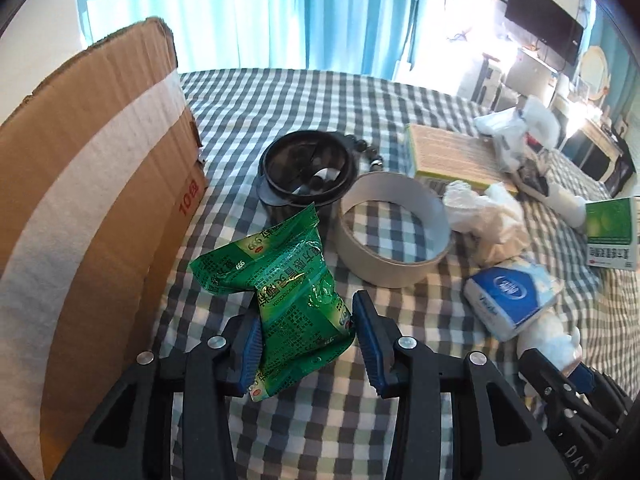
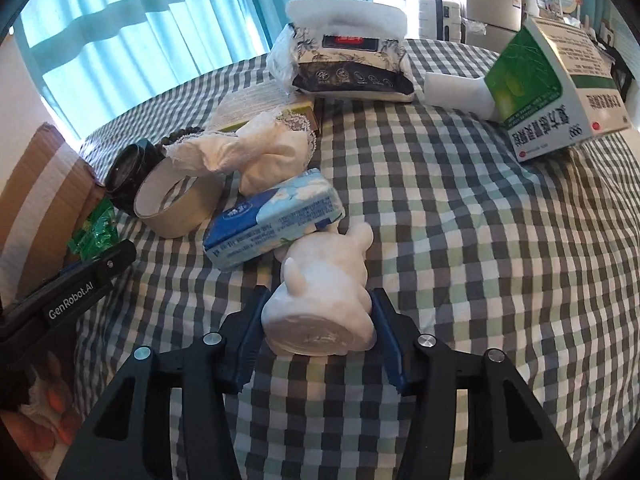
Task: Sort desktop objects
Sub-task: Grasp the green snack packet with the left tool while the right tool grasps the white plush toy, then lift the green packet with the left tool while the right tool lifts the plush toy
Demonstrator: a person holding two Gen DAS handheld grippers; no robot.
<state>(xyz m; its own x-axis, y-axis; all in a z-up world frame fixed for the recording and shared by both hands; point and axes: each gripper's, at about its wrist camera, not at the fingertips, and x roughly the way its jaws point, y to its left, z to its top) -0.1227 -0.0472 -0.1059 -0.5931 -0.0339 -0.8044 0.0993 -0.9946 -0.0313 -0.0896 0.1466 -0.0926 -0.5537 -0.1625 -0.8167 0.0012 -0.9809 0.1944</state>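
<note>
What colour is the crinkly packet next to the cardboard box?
Shiny green with a little yellow, seen best in the left wrist view: the packet.

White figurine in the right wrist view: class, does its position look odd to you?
Yes. The white figurine lies tipped over on the checked cloth, its flat base facing the camera, between the right gripper pads.

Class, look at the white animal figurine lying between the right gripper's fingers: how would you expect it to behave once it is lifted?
The white figurine looks rigid and glossy, so it probably keeps its shape but may slip between the right gripper pads. Its rounded body is held across the sides, so it could pivot. If ceramic or plaster, as the finish suggests, a drop might chip the ears.
</note>
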